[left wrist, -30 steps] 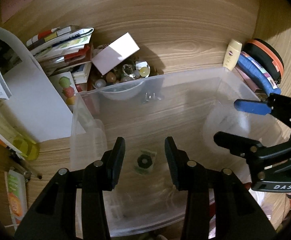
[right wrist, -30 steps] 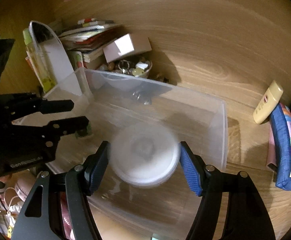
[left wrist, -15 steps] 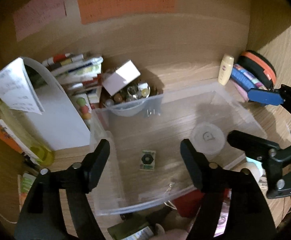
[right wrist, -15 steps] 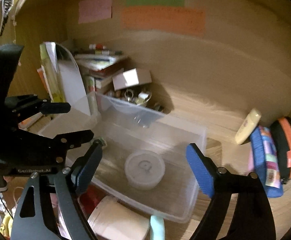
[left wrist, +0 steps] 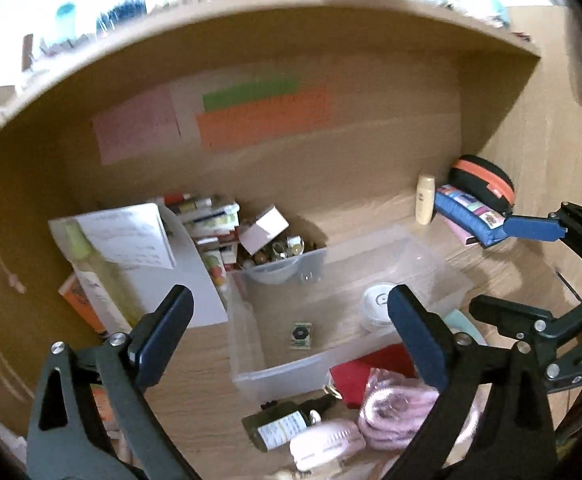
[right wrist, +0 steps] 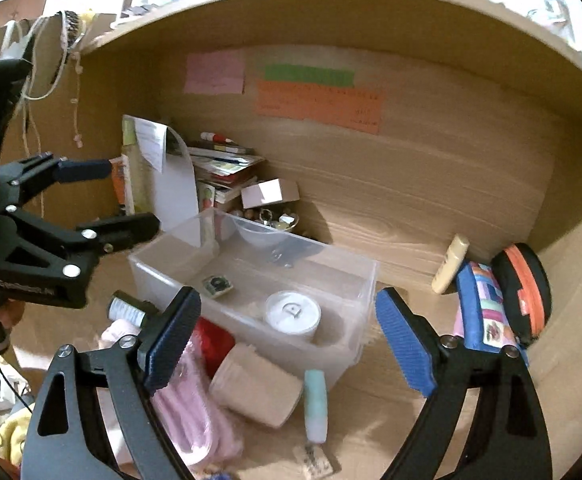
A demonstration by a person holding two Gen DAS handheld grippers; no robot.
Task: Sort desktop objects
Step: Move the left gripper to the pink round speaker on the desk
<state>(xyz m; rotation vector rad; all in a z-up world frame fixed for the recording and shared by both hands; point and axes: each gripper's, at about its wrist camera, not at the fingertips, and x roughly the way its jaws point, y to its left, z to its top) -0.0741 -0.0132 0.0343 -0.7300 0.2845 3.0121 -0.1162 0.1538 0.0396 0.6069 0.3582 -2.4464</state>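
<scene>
With both the left claw [left wrist: 287, 328] and right claw [right wrist: 289, 334] spreading wide and empty above the clear bin [right wrist: 365, 280], where the white jar [right wrist: 293, 314] already sits, bring one down squarely over the teal tube [right wrist: 315, 406] on the desk [right wrist: 391, 432] just beside the bin

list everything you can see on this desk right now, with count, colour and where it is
storage bin: 1, clear, desk centre
round tub: 1, white, inside bin
small packet: 1, green and black, inside bin
paper cup: 1, beige, on its side before bin
tube: 1, pale teal, beside cup
dark bottle: 1, before bin
lotion bottle: 1, cream, right
pencil case: 1, blue, right
round case: 1, black and orange, far right
left gripper: 1, black, jaws opening, empty
right gripper: 1, blue pads, jaws opening, empty
</scene>
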